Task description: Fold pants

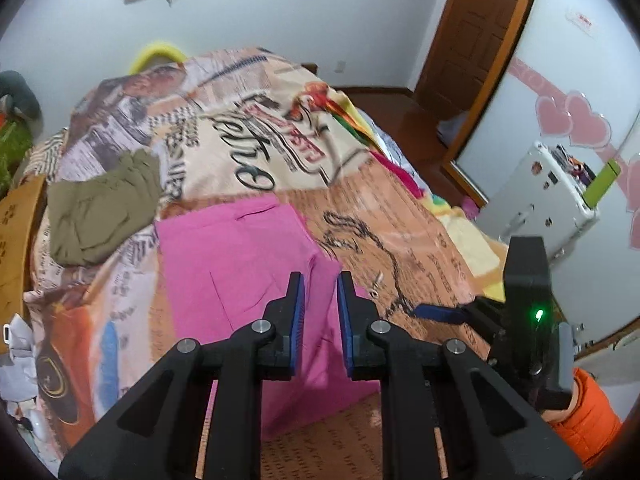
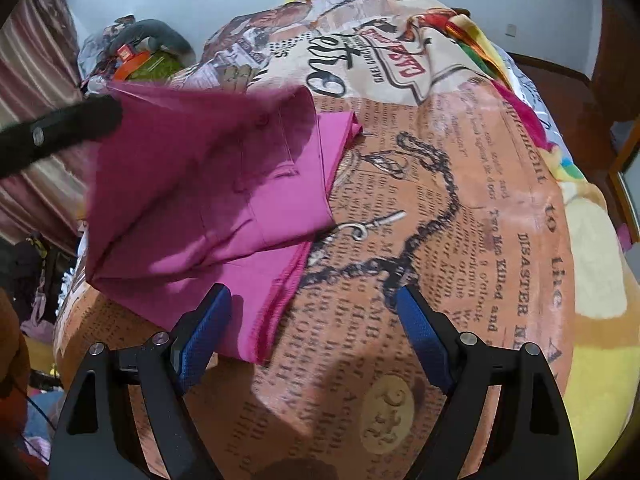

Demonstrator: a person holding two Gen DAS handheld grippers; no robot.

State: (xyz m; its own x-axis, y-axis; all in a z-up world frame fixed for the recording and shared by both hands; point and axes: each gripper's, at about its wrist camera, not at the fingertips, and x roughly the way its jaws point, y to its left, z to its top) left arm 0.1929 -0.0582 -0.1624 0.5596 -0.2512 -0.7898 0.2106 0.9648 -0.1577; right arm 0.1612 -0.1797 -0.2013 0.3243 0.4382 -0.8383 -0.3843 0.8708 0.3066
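Pink pants (image 1: 240, 264) lie on the printed bedspread (image 1: 420, 232). My left gripper (image 1: 320, 284) is shut on a fold of them, with pink cloth filling the narrow gap between its blue pads. In the right wrist view that gripper (image 2: 108, 110) comes in from the left and holds the pants (image 2: 208, 184) up like a tent over a lower layer that stays flat. My right gripper (image 2: 316, 320) hangs open just above the bed, with the pants' near hem under its left finger (image 2: 208, 328) and nothing gripped. It also shows at the right of the left wrist view (image 1: 524, 280).
An olive green garment (image 1: 104, 208) lies crumpled on the bed's far left. A wooden board (image 1: 16, 232) stands at the left edge. Right of the bed are a white box (image 1: 540, 192), a brown door (image 1: 472, 32) and an orange sleeve (image 1: 588, 412).
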